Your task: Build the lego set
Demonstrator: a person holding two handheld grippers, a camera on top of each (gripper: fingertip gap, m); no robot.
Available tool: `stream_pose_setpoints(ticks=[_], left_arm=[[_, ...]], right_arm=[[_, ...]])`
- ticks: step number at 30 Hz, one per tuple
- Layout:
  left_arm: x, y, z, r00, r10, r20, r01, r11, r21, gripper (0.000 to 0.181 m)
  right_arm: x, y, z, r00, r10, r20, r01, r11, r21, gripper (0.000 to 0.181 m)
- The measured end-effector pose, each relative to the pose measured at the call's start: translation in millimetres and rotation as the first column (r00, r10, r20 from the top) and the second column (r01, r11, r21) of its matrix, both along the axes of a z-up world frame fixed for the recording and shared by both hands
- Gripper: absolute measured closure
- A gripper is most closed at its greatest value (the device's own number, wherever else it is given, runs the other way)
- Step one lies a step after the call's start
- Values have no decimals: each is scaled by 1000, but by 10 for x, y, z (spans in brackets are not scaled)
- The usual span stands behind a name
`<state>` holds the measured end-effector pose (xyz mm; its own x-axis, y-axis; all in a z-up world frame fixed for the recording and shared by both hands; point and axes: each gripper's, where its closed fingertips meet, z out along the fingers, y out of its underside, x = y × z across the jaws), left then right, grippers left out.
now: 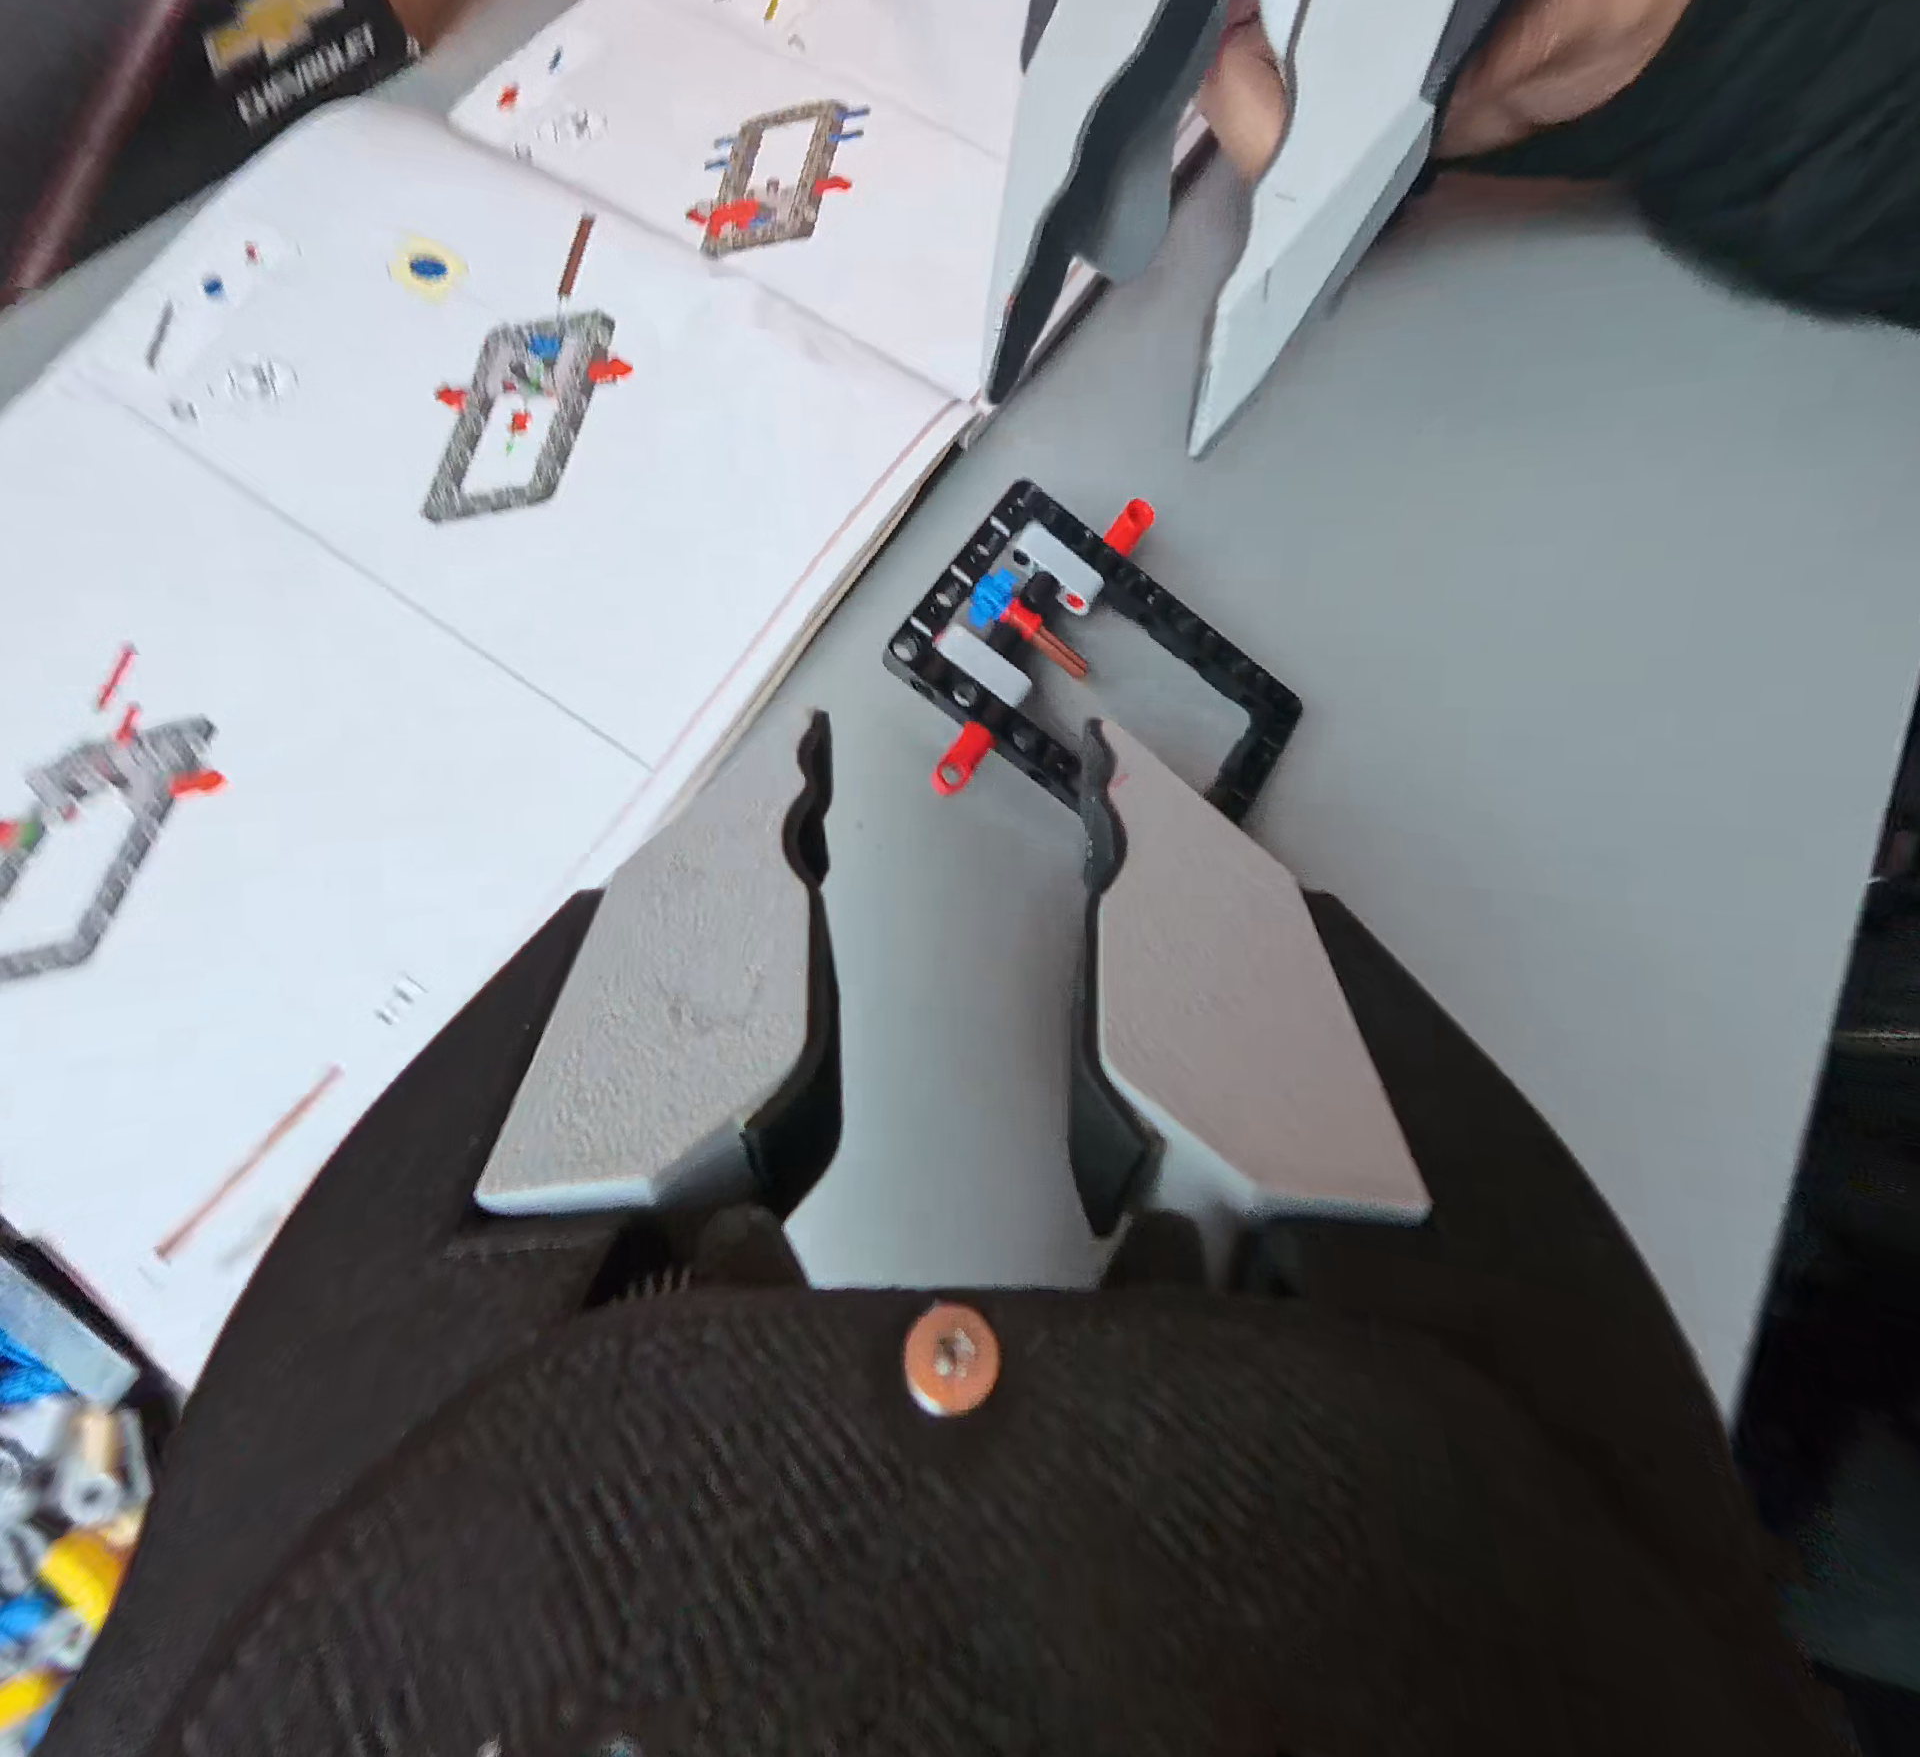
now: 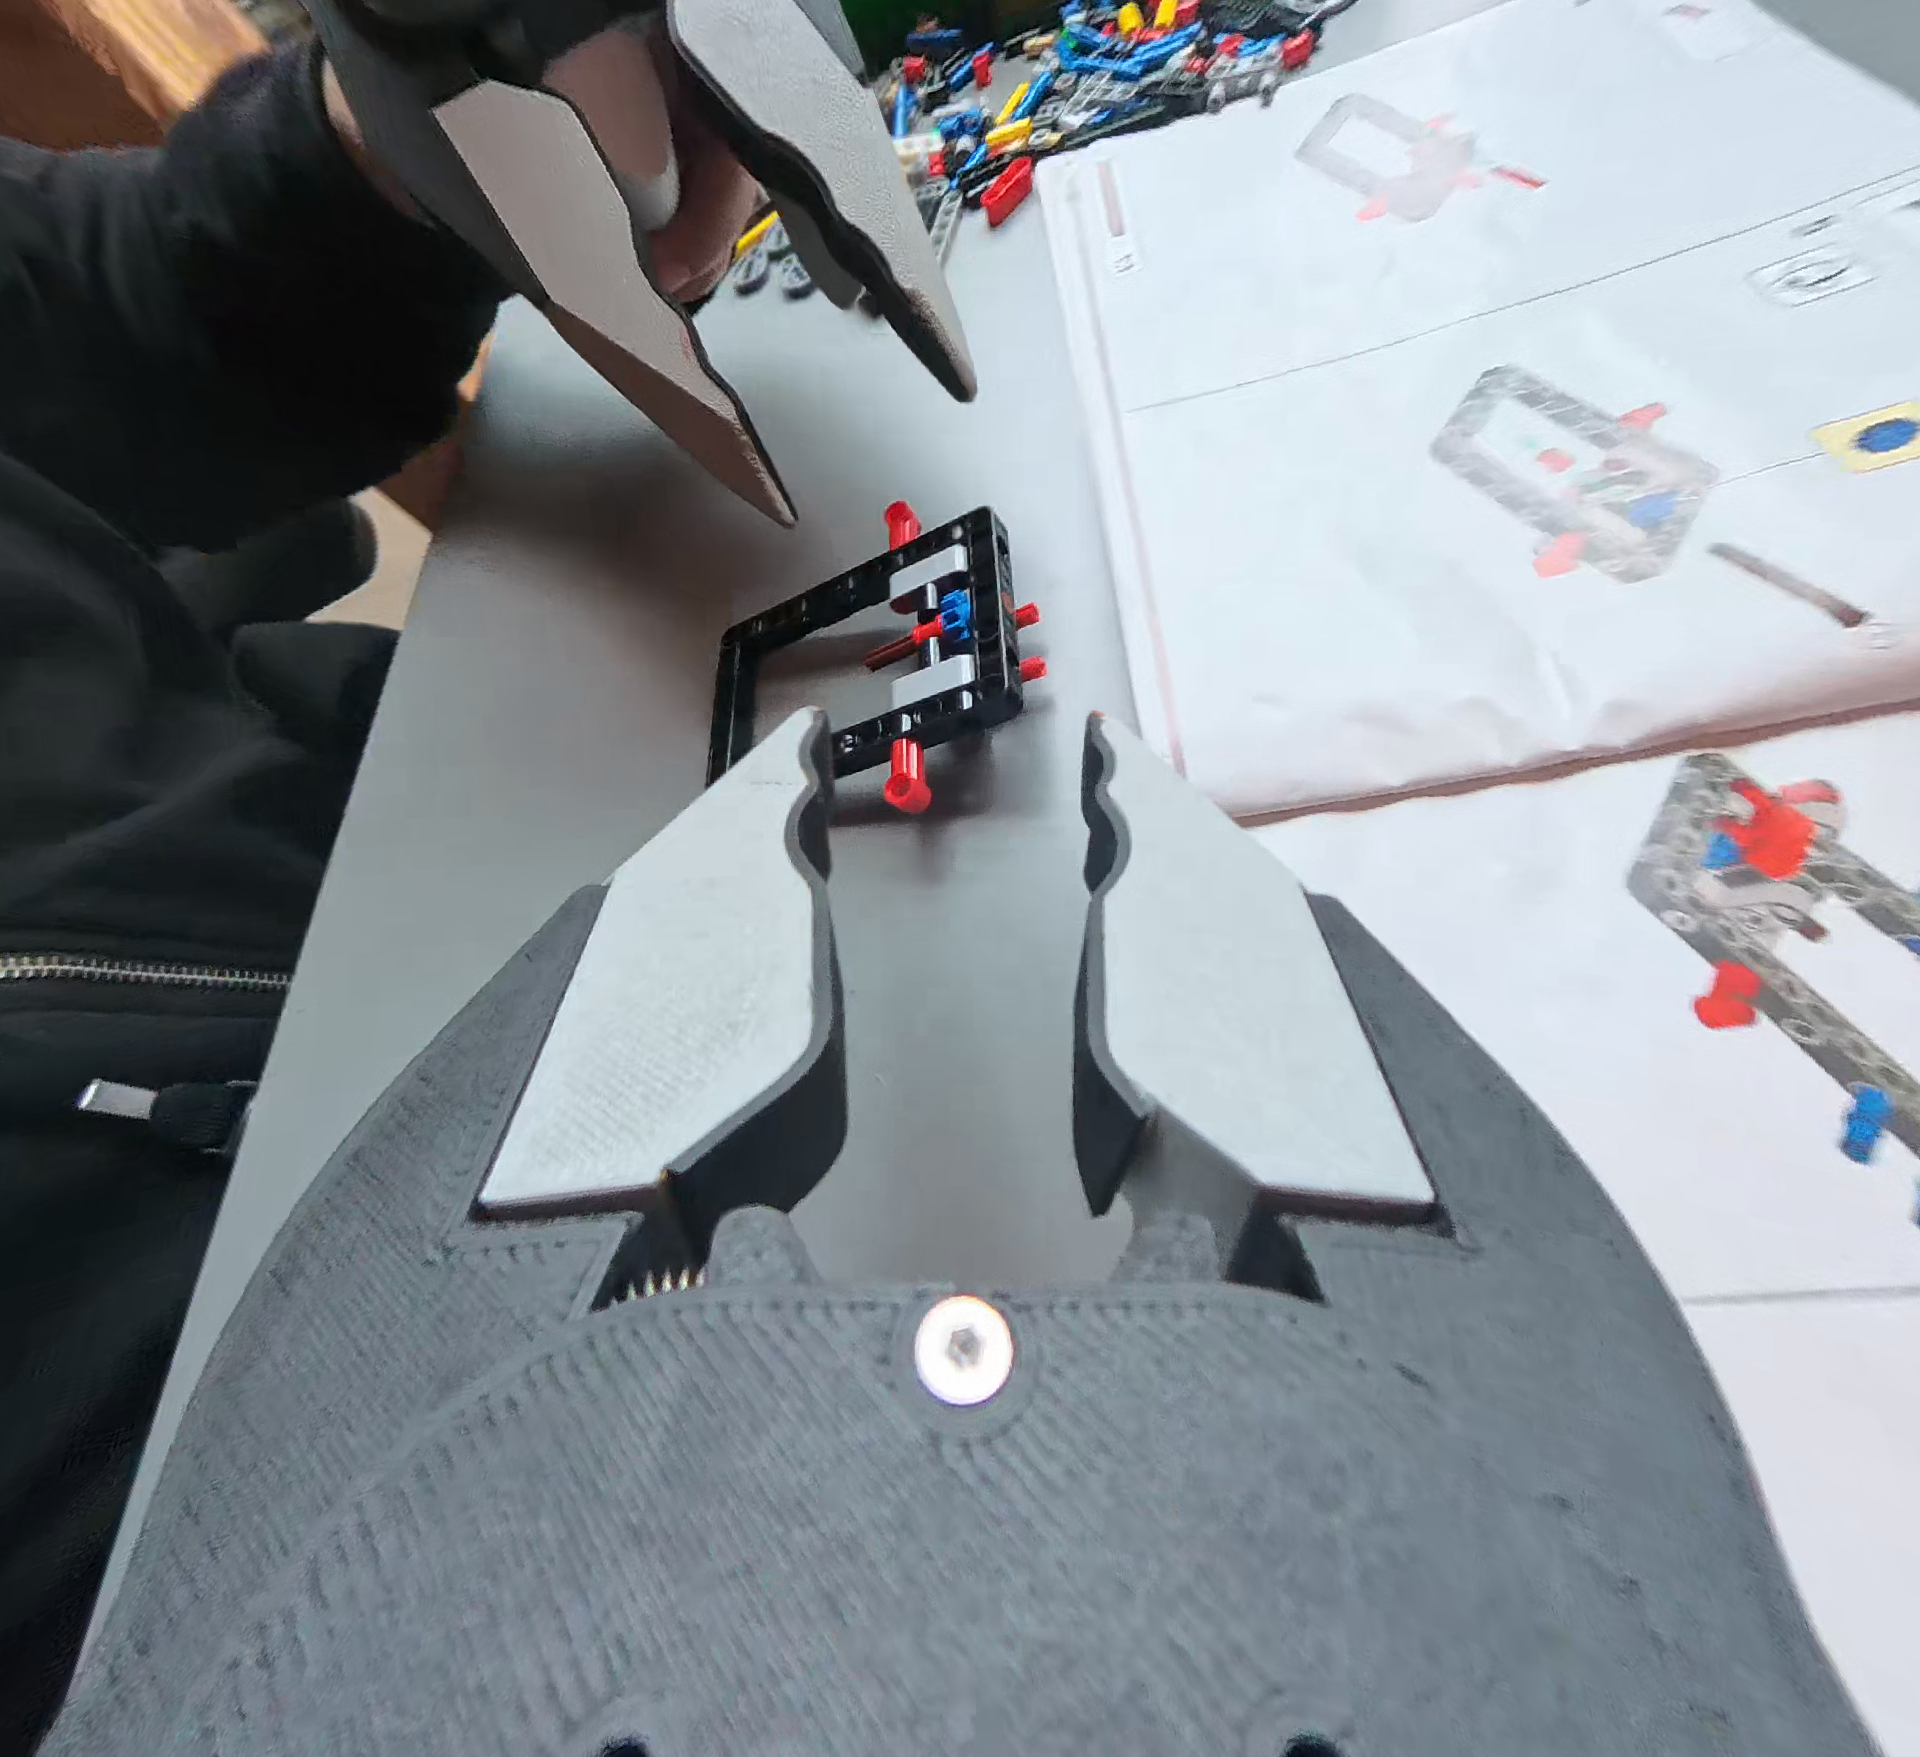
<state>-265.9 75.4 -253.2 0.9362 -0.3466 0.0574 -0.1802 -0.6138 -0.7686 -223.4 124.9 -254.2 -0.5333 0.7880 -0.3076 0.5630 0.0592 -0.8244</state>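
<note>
A small black lego frame (image 1: 1091, 647) — light, rigid, its red pins (image 1: 1127, 525) easily dislodged — lies near the surface (image 1: 1507, 668) edge beside the instruction booklet (image 1: 416, 564); left gripper (image 1: 956, 751) and right gripper (image 2: 956, 751) hover with fingers apart, empty — best gripped by its long beams.

Frame (image 1: 1091, 647) on table (image 1: 1558, 668) — beside booklet (image 1: 468, 564).

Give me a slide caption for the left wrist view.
Both open grippers, left and right, flank the black lego frame beside the manual.
</note>
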Motion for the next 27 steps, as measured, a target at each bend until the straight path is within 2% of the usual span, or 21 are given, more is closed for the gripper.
stream_pose_setpoints(ticks=[3,7,11,15,18,23,27], left_arm=[[14,-122,-87,995,90,29,-88,994,-66,134],[18,-225,-139,982,178,55,-172,979,-107,134],[24,-317,-130,961,261,90,-255,964,-75,133],[-6,-365,-46,921,373,116,-378,925,33,124],[-21,-348,29,893,424,149,-442,890,115,109],[-5,-310,235,909,400,117,-416,864,284,114],[6,-310,213,914,393,105,-405,866,294,115]], right_arm=[[-35,-23,-102,998,6,58,-5,1000,-15,135],[23,14,-10,999,-17,49,22,993,-118,138],[200,190,29,996,-88,-10,87,993,-78,137],[402,244,183,982,-148,-118,136,985,-108,135],[514,320,267,959,-201,-199,192,979,-66,128],[693,457,251,925,-280,-255,304,951,56,126],[847,504,79,928,-316,-198,346,928,141,125]])
